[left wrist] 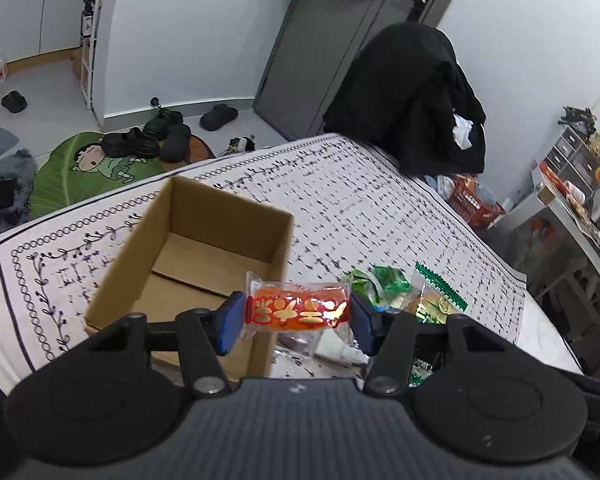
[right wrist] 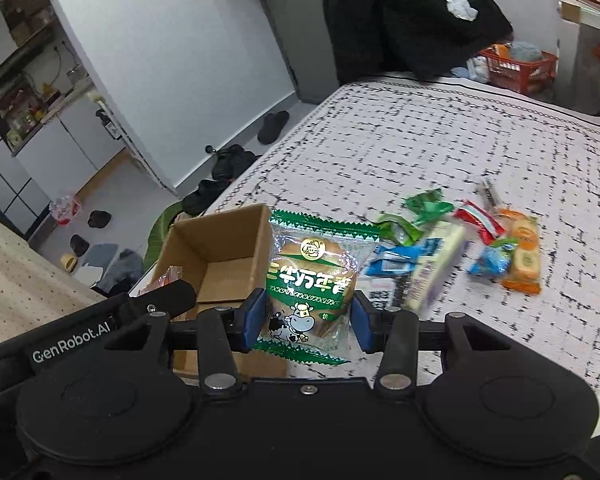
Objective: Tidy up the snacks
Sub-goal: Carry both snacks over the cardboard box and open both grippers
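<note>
My left gripper (left wrist: 298, 314) is shut on an orange snack packet (left wrist: 298, 308) with gold print, held above the right wall of an open cardboard box (left wrist: 204, 248). My right gripper (right wrist: 306, 320) is shut on a green cow-print bread packet (right wrist: 312, 280), held just right of the same box (right wrist: 220, 256). The left gripper's arm shows at the left of the right wrist view (right wrist: 100, 320). A pile of loose snacks (right wrist: 460, 252) lies on the patterned tablecloth (right wrist: 480, 140) to the right; in the left wrist view some green packets (left wrist: 384, 284) lie behind my fingers.
A chair draped with a black coat (left wrist: 412, 96) stands at the table's far edge. A red basket (right wrist: 516, 64) sits beyond it. Shoes (left wrist: 148, 136) and a green mat lie on the floor past the table's left edge. Shelving (left wrist: 580, 184) stands at the right.
</note>
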